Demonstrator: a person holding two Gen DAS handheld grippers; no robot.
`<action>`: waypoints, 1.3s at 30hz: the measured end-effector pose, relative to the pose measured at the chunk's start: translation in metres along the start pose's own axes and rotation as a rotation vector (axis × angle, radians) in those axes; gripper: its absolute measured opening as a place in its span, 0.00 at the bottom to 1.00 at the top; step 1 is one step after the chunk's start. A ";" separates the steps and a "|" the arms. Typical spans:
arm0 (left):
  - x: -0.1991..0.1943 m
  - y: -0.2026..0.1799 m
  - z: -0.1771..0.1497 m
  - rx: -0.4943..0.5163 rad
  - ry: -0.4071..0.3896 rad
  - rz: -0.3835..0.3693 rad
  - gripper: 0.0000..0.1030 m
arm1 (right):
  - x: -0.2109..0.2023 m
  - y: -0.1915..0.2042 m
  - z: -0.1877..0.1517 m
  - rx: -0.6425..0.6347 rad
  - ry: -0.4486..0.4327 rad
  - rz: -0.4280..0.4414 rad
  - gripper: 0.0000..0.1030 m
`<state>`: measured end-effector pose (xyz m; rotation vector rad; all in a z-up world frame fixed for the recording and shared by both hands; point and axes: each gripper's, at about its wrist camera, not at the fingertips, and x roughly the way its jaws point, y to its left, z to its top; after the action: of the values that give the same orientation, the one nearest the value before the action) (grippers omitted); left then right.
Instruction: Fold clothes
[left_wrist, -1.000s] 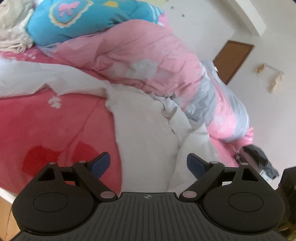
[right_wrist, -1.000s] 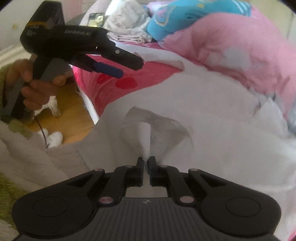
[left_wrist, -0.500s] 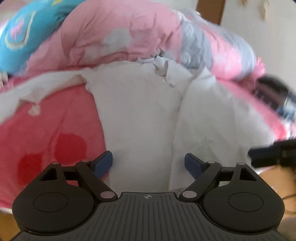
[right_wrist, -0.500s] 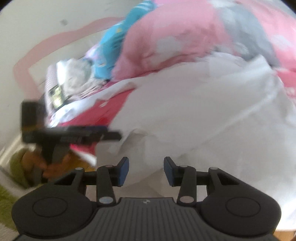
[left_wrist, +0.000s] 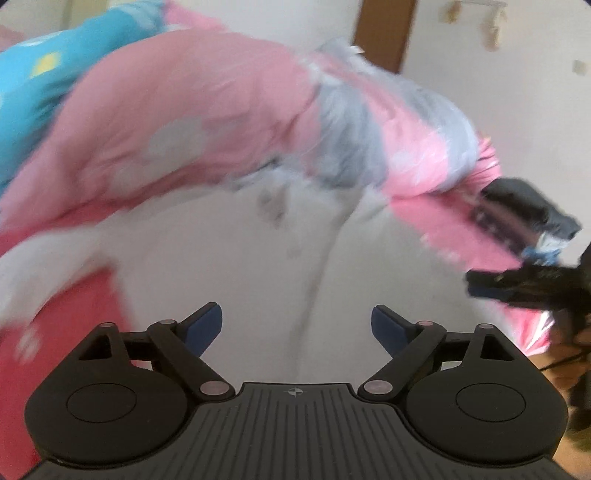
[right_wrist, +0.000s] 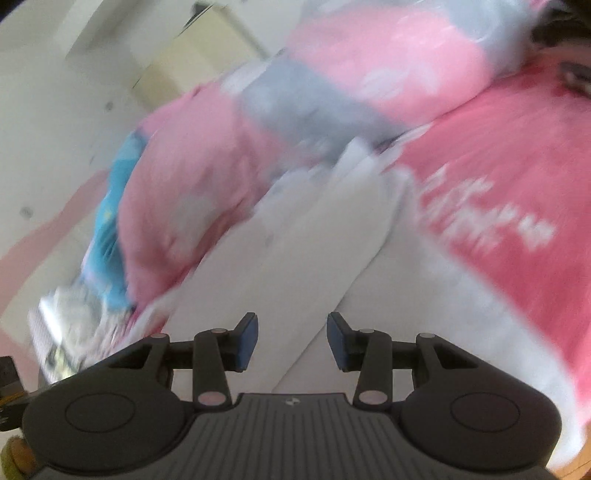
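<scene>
Each gripper is matte black plastic: the left gripper (left_wrist: 296, 325) and the right gripper (right_wrist: 291, 339) share the same build. Two round housings with shallow circular recesses flank a ribbed centre plate bearing a small crosshair mark. Angled link arms pivot on pale, silvery-pink rivets. The fingers (left_wrist: 205, 323) carry dark blue pads (right_wrist: 246, 341).
</scene>
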<state>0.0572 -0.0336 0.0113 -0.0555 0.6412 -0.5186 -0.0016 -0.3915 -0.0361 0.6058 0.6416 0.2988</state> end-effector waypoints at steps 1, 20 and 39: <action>0.017 -0.004 0.019 0.019 0.007 -0.039 0.89 | 0.006 -0.009 0.012 0.020 -0.014 -0.009 0.43; 0.323 -0.104 0.138 0.078 0.316 -0.028 0.48 | 0.144 -0.137 0.137 0.276 0.072 -0.023 0.42; 0.318 -0.025 0.103 -0.244 0.111 -0.050 0.03 | 0.136 -0.147 0.110 0.279 0.011 0.021 0.00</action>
<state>0.3223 -0.2183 -0.0780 -0.2750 0.8114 -0.4922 0.1845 -0.4954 -0.1194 0.8783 0.6939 0.2336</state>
